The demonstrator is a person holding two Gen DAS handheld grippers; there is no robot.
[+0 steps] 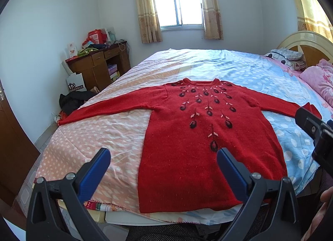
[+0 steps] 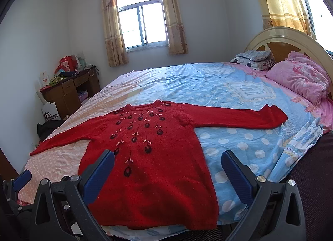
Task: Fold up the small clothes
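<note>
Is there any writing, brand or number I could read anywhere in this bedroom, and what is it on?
None is legible.
White paper bag by the desk: a dark crown logo with a line of print, too blurred to read.
Red boxes on the desk: pale printing, too small to read.
Red sweater: embroidery only, no text.

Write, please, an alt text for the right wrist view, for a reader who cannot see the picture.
A red sweater with dark embroidered flowers lies flat on a bed, front up, both sleeves spread out to the sides. The open right tongs hover above its lower half, holding nothing. A window with curtains and a pink pillow are behind.
</note>
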